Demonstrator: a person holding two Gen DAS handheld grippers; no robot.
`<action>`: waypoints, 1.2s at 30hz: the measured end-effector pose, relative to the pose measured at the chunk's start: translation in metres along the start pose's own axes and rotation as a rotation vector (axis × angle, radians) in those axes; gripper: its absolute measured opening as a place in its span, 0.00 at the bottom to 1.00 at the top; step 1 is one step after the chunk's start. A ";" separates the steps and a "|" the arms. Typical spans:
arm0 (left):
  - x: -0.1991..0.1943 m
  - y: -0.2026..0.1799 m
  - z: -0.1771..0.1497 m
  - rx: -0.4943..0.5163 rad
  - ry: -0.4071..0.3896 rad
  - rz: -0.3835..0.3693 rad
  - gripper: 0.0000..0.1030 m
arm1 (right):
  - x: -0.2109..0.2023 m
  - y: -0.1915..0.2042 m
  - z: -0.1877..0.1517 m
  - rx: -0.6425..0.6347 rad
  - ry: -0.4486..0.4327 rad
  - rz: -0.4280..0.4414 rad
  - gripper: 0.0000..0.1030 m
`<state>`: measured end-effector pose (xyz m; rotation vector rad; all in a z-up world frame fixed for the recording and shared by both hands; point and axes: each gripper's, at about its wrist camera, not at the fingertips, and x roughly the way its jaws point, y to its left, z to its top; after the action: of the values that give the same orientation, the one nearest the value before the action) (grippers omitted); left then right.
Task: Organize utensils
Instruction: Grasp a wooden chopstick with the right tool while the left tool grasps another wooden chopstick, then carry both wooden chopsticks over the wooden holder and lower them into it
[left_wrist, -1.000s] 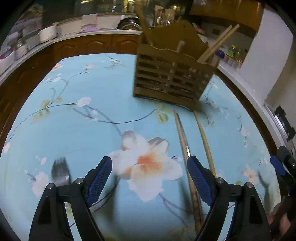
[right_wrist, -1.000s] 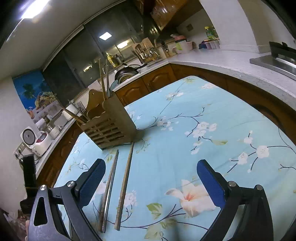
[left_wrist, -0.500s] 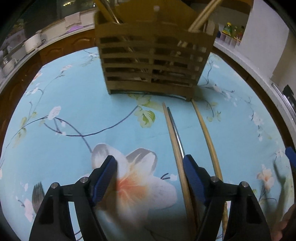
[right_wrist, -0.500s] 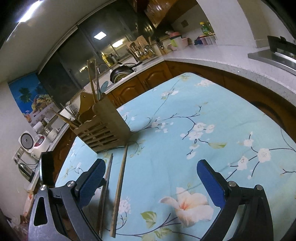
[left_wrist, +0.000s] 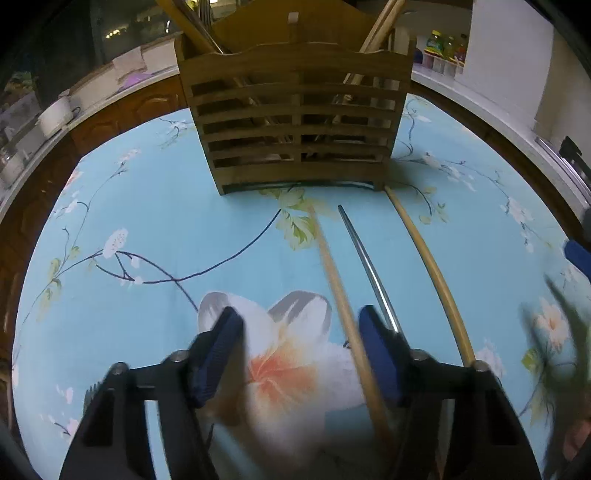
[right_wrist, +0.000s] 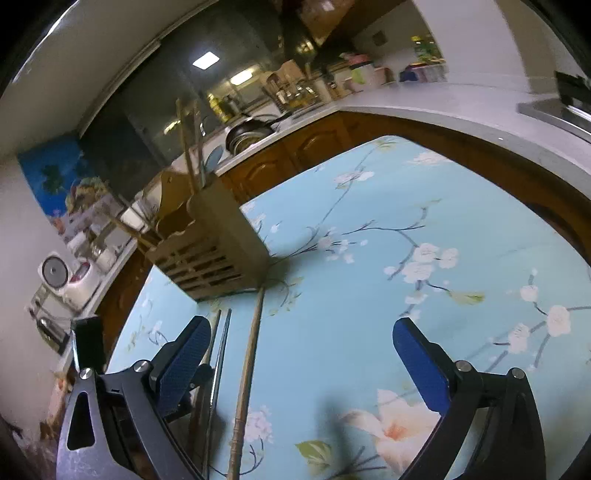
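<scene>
While the left tool (left_wrist: 301, 349) narrows its jaws near the bottom of its own view, a wooden chopstick (left_wrist: 334, 269) lies between the blue pads, close against the right-hand one, and the pads do not yet seem to press on it. A second ago those jaws stood much wider and the wooden holder (left_wrist: 295, 122) sat smaller and higher in that frame; now it fills the upper middle, so the tool has come in low over the loose sticks. To my eye that means a pickup is under way, with the drop into the holder to follow.

Beside the wooden stick lies a metal chopstick (left_wrist: 364, 258), whose near end disappears behind the right pad, and further right a paler bamboo chopstick (left_wrist: 430, 266) whose far tip touches the holder's corner. All three rest on the floral tabletop (left_wrist: 147, 221) in front of the holder.

The right tool (right_wrist: 301, 360) hangs spread wide and empty at the bottom of its view, over the cloth.

Hard to read: the wooden stick is smeared by motion, its near end is lost under the tool (so real contact is a guess), and the holder's contents show only as dim shapes behind slats.
</scene>
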<state>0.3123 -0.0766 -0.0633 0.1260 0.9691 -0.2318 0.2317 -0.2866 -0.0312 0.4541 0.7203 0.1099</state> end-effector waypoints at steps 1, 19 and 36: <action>-0.003 0.002 -0.001 0.006 0.004 -0.005 0.49 | 0.005 0.005 0.001 -0.024 0.010 -0.004 0.97; 0.008 0.032 0.022 -0.065 0.019 -0.048 0.38 | 0.133 0.067 0.010 -0.307 0.274 -0.072 0.34; -0.032 0.042 0.013 -0.117 -0.064 -0.149 0.04 | 0.071 0.059 0.009 -0.242 0.221 0.016 0.05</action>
<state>0.3157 -0.0339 -0.0293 -0.0608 0.9269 -0.3138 0.2944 -0.2190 -0.0431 0.2177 0.9084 0.2622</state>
